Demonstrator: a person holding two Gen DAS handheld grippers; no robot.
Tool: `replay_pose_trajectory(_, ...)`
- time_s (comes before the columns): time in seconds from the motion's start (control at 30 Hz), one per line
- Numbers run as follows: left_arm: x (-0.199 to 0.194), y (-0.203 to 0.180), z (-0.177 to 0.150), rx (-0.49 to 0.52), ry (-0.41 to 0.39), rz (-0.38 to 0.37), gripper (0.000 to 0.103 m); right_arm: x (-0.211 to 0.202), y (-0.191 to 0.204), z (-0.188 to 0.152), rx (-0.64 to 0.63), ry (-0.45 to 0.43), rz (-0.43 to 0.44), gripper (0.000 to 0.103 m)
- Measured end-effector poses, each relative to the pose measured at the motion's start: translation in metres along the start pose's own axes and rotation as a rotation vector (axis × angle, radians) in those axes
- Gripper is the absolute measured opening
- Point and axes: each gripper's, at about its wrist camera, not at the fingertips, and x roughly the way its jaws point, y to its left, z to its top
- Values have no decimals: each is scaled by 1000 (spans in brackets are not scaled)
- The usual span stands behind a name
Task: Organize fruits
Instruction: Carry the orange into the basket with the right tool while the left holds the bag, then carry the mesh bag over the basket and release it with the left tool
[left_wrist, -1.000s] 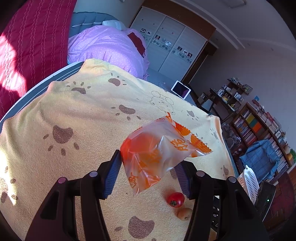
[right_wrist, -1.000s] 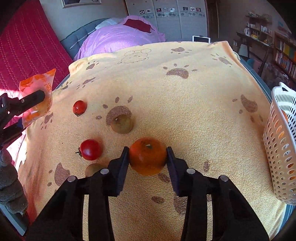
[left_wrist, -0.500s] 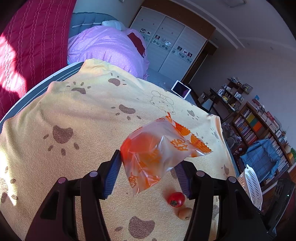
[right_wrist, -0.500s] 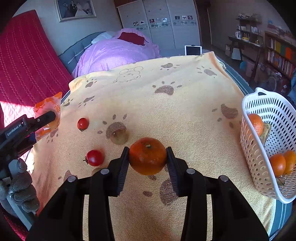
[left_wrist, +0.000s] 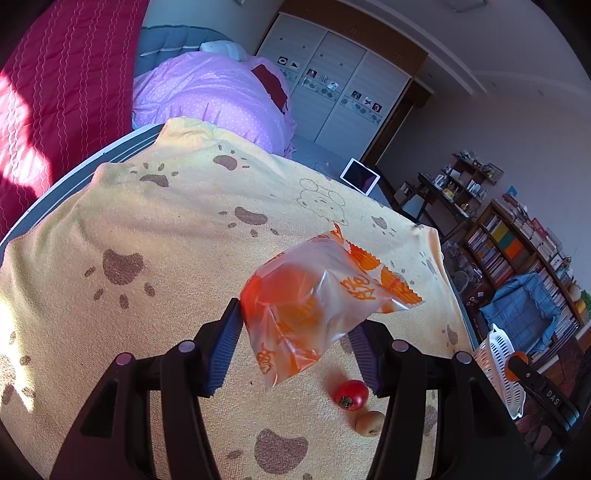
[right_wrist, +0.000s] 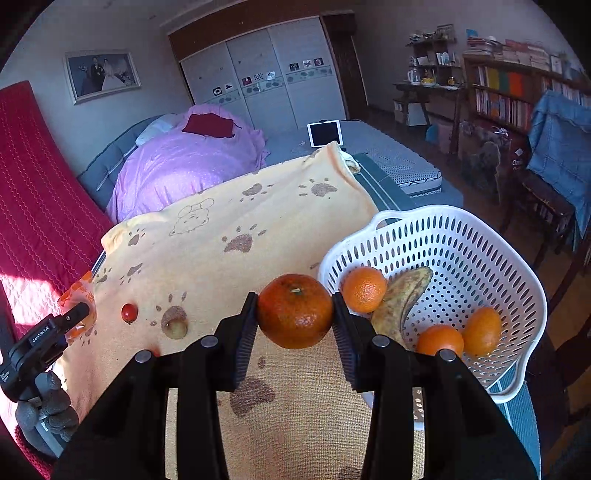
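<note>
My right gripper (right_wrist: 294, 314) is shut on a large orange (right_wrist: 294, 311) and holds it in the air just left of the white basket (right_wrist: 480, 236). The basket holds three oranges (right_wrist: 364, 290) and a spotted banana (right_wrist: 400, 301). My left gripper (left_wrist: 297, 325) is shut on an orange in a clear printed bag (left_wrist: 306, 308), held above the yellow paw-print cloth (left_wrist: 166, 236). On the cloth lie a red tomato (left_wrist: 351, 394) and a small brown fruit (left_wrist: 369, 423). The right wrist view shows a tomato (right_wrist: 129, 312) and a pale round fruit (right_wrist: 176, 328).
The cloth covers a table beside a bed with a purple duvet (right_wrist: 184, 166). A red quilt (left_wrist: 55, 92) is on the left. The basket (left_wrist: 498, 365) stands at the cloth's right end. Bookshelves (right_wrist: 517, 92) and a chair with blue cloth (right_wrist: 557, 147) stand further right.
My right gripper has lifted the orange off the cloth and carried it right, up to the basket's rim. My left gripper with the bagged orange has stayed still.
</note>
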Motion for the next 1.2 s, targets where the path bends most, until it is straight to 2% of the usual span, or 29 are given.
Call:
replay_pose_trajectory(0.17, 0, -1, 0, 2, 1, 1, 57, -8, -30, 5, 60, -12, -45, 41)
replay_pose_trajectory(0.33, 1, -1, -1, 3, 3, 2, 57, -1, -50, -1, 124, 33, -39, 41)
replay_pose_trajectory(0.53, 2, -2, -1, 4, 4, 3, 57, 14, -53, -11, 162, 85, -14, 41)
replay_pose_trajectory(0.8, 3, -2, -2, 7, 5, 3, 57, 10, -55, -9, 181, 67, 14, 43)
replay_pose_trajectory(0.9, 4, -2, -5, 13, 6, 3, 57, 4, -58, -12, 188, 42, -8, 43)
replay_pose_trajectory(1.13, 8, -5, -8, 41, 12, 6, 57, -28, -67, -21, 144, -132, -200, 44)
replay_pose_trajectory(1.2, 8, -9, -9, 54, 14, 10, 57, -36, -71, -24, 139, -169, -235, 55)
